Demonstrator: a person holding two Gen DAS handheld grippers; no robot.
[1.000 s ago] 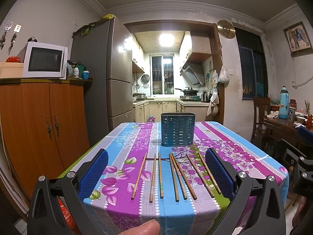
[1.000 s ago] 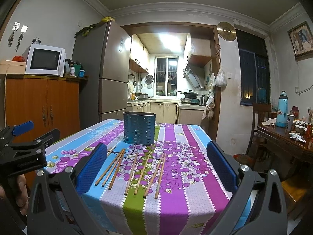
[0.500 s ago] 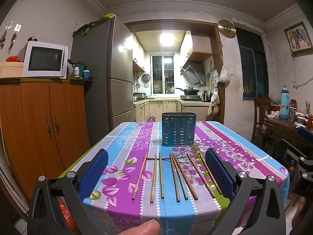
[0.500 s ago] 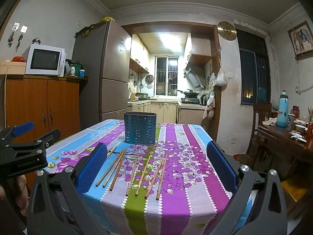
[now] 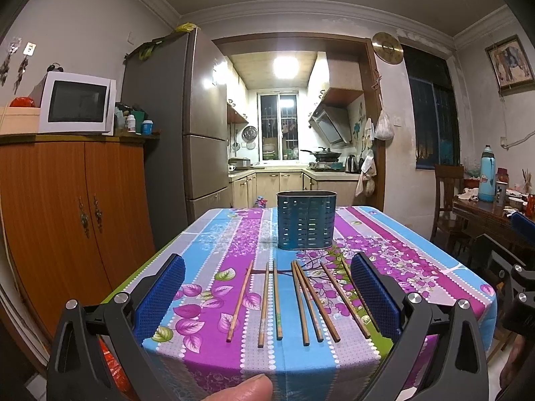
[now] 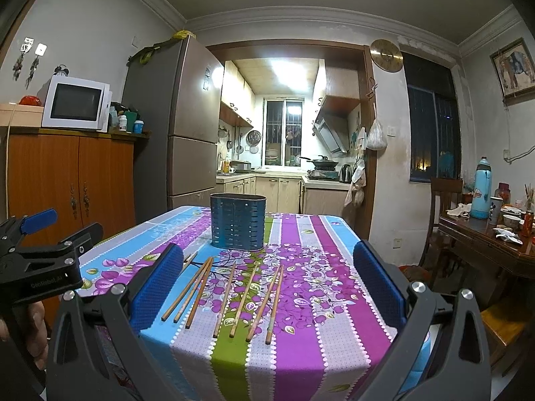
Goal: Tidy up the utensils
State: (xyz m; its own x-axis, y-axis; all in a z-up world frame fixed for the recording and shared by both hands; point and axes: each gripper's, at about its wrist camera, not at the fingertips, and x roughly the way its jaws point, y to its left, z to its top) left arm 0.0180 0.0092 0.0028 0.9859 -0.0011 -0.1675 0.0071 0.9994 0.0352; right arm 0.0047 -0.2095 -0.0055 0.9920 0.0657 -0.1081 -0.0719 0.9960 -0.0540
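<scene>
A: The left gripper (image 5: 267, 295) is spread wide and empty; its view shows a thumb tip (image 5: 240, 389) at the bottom edge.

B: Mine shows that gripper's body at the far left. The right gripper (image 6: 267, 284) also gapes, holding nothing.

A: The chopsticks (image 5: 297, 300) lie loose on the tablecloth (image 5: 207, 250), one half hidden behind a pad.

B: The holder (image 6: 238, 225) stands behind them; I cannot see inside it.

Left gripper (image 5: 267, 295) level, jaws wide apart, empty; right gripper (image 6: 267, 287) likewise spread, empty.
</scene>
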